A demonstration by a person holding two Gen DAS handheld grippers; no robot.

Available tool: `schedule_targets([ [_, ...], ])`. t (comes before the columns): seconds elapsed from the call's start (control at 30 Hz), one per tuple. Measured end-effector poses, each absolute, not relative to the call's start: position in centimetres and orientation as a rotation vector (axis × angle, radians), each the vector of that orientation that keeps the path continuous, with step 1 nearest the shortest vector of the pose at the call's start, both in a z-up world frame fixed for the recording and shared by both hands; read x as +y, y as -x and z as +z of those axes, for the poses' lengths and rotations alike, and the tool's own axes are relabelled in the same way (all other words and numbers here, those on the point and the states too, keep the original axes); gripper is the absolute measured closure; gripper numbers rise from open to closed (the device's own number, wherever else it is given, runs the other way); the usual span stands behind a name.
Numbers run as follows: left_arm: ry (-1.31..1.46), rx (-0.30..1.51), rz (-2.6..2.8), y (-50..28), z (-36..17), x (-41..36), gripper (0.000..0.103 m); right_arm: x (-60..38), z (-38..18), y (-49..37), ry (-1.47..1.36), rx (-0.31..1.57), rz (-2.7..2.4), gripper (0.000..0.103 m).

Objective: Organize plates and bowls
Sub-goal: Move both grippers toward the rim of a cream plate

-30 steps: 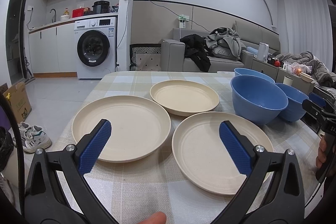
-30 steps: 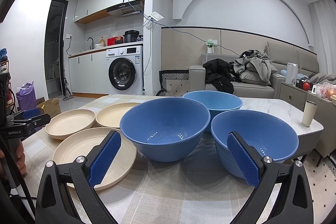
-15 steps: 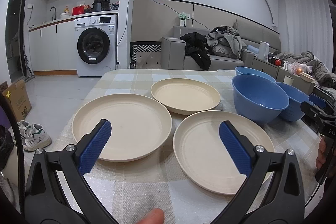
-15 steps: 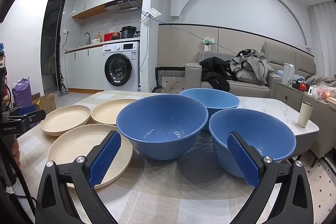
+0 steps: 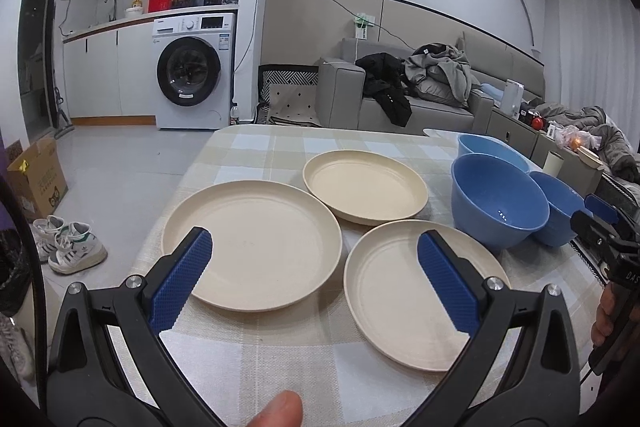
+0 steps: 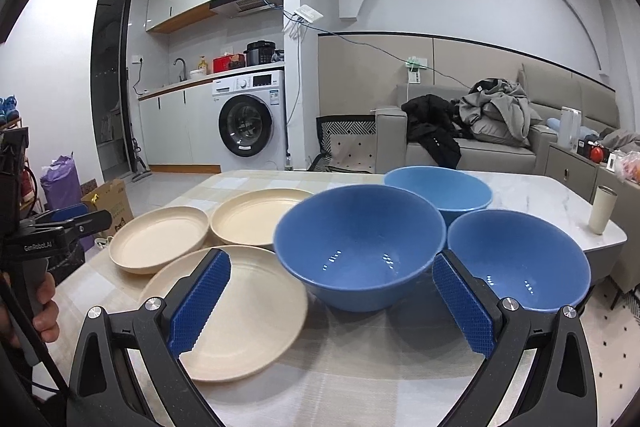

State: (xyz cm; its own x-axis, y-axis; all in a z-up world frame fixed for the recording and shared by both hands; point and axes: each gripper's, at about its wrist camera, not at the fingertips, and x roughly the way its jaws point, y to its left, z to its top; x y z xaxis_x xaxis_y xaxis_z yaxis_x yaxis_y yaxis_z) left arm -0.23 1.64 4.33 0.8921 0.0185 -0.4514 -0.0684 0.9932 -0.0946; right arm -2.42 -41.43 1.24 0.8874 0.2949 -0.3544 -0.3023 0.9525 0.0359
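While three cream plates and three blue bowls all lie singly on the checked cloth of the counter [image 5: 256, 147], nothing has been stacked, so the sorting looks to be at its very start. Seen from the left wrist, the near left plate [image 5: 252, 239] sits just beside the near right plate [image 5: 404, 291], and the far plate [image 5: 364, 187] lies behind the gap between them; their rims come close, and whether any touch cannot be told. To the right of the plates stand the bowls: the middle bowl [image 6: 360, 247] is nearest the plates, with its side close against the near right plate's rim, the right bowl [image 6: 520, 259] is just beside it, and the pale far bowl [image 6: 438, 189] stands behind the two. All six pieces sit upright and empty. The left tongs [image 5: 316, 283] hover above the near edge of the counter with their blue pads wide apart, framing the two near plates and holding nothing. The right tongs [image 6: 332, 301] likewise hang spread wide and empty, facing the middle bowl. A person's hand shows at the edge of each view, gripping the other tool's handle. The likely next move is for either pair of tongs to come down over a rim, pinch it, and lift that piece onto its match; the thin, low plate rims would call for a shallow, careful approach. A pale cup [image 6: 602, 209] stands near the counter's far right corner, well apart from the dishes.
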Motion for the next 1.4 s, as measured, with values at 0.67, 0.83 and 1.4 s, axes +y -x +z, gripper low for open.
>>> schedule_targets([
  [0.67,0.145,0.529,0.114,1.9,8.7,5.9,0.000,-36.6,9.1,1.8,-0.080,0.441,0.499,0.000],
  [0.83,0.166,0.572,0.149,0.7,9.0,7.5,0.000,-33.9,9.8,0.5,-0.050,0.483,0.525,0.000],
  [1.4,0.203,0.647,0.204,-5.2,7.9,13.2,0.000,-26.9,6.6,-6.6,-0.024,0.643,0.580,0.000],
])
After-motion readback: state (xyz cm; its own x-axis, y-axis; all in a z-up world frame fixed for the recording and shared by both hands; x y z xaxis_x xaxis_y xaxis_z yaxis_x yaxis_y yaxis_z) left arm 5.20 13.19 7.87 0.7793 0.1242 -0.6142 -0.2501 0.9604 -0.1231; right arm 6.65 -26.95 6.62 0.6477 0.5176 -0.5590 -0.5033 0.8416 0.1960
